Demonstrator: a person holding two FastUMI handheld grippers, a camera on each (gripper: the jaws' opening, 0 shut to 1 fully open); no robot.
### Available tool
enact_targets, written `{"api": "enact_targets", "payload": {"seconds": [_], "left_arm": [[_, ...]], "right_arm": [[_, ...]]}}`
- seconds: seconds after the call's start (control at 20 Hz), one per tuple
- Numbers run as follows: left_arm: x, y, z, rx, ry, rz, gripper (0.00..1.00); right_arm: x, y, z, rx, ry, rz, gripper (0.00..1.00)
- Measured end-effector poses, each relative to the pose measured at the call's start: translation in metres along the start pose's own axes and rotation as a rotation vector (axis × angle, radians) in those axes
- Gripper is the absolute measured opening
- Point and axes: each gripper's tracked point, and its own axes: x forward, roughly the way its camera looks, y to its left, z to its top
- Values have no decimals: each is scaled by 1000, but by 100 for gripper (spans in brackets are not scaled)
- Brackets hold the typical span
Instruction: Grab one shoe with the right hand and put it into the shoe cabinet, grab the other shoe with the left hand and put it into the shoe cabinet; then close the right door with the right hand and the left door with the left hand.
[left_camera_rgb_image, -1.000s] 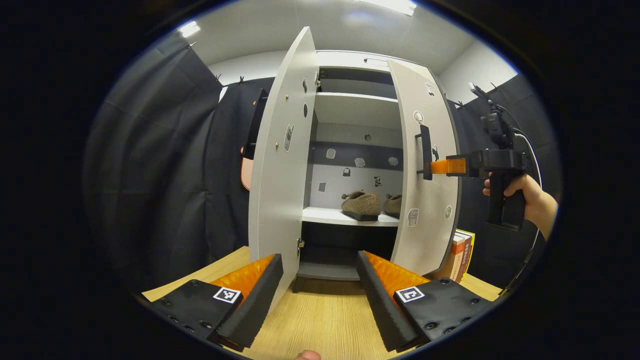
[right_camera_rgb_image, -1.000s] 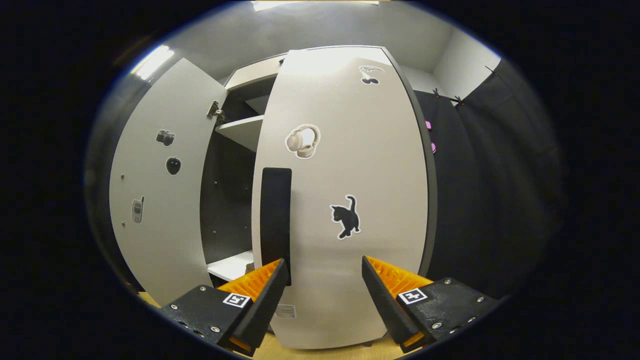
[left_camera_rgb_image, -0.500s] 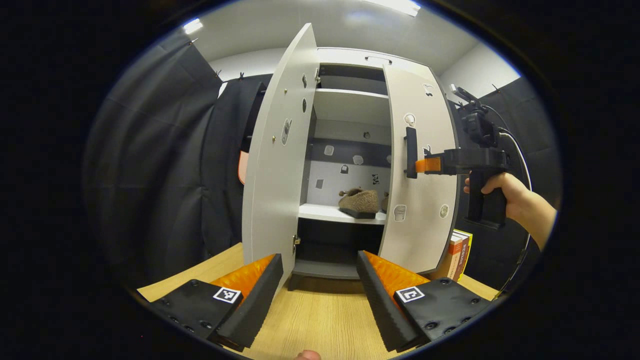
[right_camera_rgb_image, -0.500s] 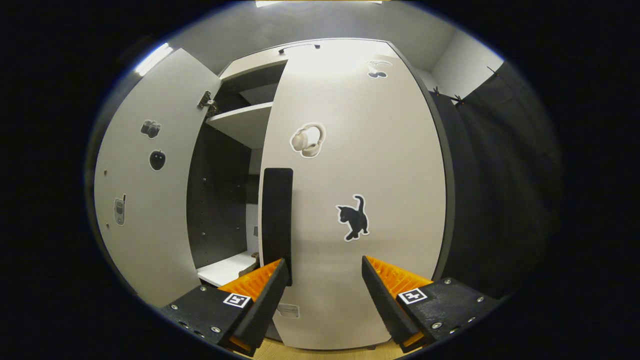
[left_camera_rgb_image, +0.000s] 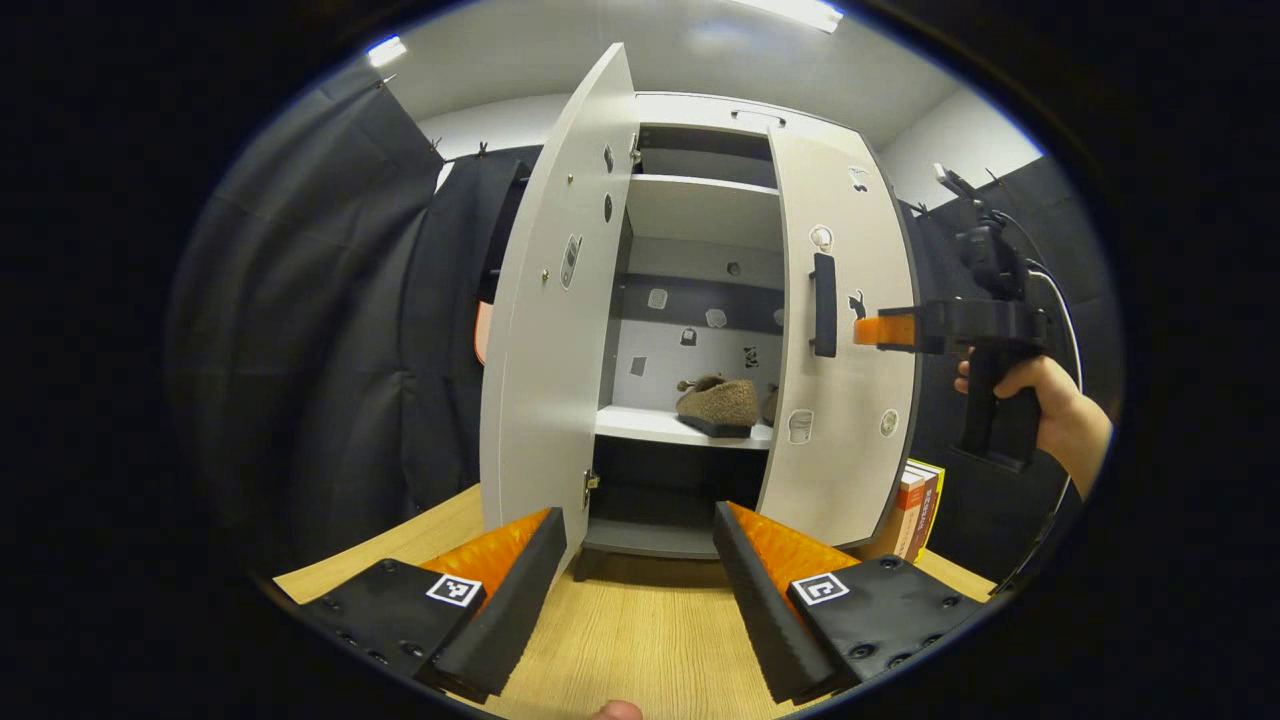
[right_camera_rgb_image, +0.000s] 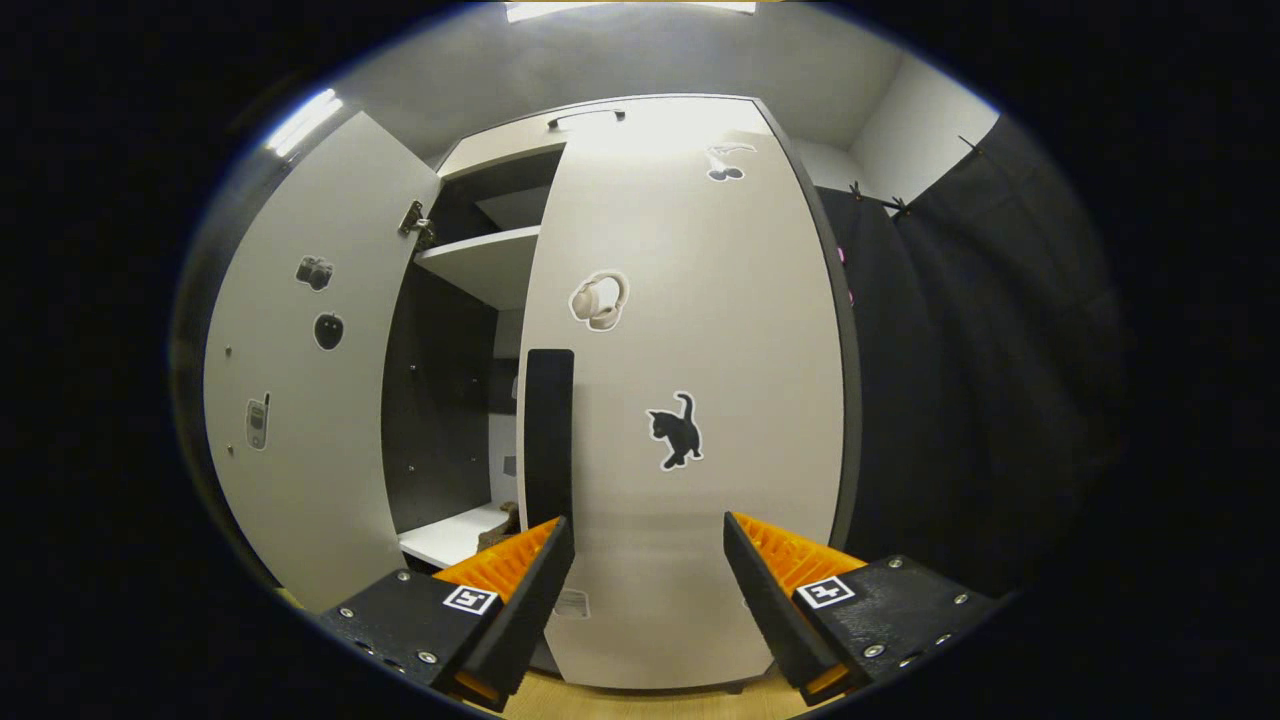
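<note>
In the left gripper view the pale shoe cabinet (left_camera_rgb_image: 700, 110) stands on a wooden table. Its left door (left_camera_rgb_image: 550, 330) is wide open and its right door (left_camera_rgb_image: 845, 360) is swung most of the way in. A brown fuzzy shoe (left_camera_rgb_image: 718, 400) sits on the middle shelf, with the second shoe (left_camera_rgb_image: 770, 404) half hidden behind the right door. My right gripper (left_camera_rgb_image: 860, 331), held by a hand, hovers just off that door, right of its black handle (left_camera_rgb_image: 823, 305). My left gripper (left_camera_rgb_image: 640, 555) is open and empty, low before the cabinet. My right gripper (right_camera_rgb_image: 645, 555) is open, facing the right door (right_camera_rgb_image: 700, 400) and handle (right_camera_rgb_image: 549, 430).
Several books (left_camera_rgb_image: 922, 500) stand upright at the cabinet's right side on the wooden table (left_camera_rgb_image: 640, 640). Black cloth hangs on both sides. In the right gripper view the left door (right_camera_rgb_image: 300, 400) stands open on the left, and a shelf edge (right_camera_rgb_image: 450, 535) shows through the gap.
The right door has swung further towards shut, hiding more of the second shoe. The right gripper has since drawn back a little from the handle. My left gripper has barely moved.
</note>
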Motion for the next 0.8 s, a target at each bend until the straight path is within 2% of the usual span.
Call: {"api": "enact_targets", "payload": {"seconds": [0.2,0.5,0.7,0.75,0.8], "left_arm": [[4,-7,6,-5,-6,-19,96],[3,-22,17,16,-21,-45,97],[0,-33,19,-14,-6,-68,97],[-1,-30,23,-31,-8,-57,94],[-3,-27,31,-49,-19,-50,97]], "right_arm": [[-47,-10,-13,7,2,-4,93],[-115,-34,-43,-21,7,-80,93],[-151,-37,-63,-4,5,-95,93],[-155,-37,-71,1,7,-102,98],[-160,-37,-78,7,11,-106,93]]}}
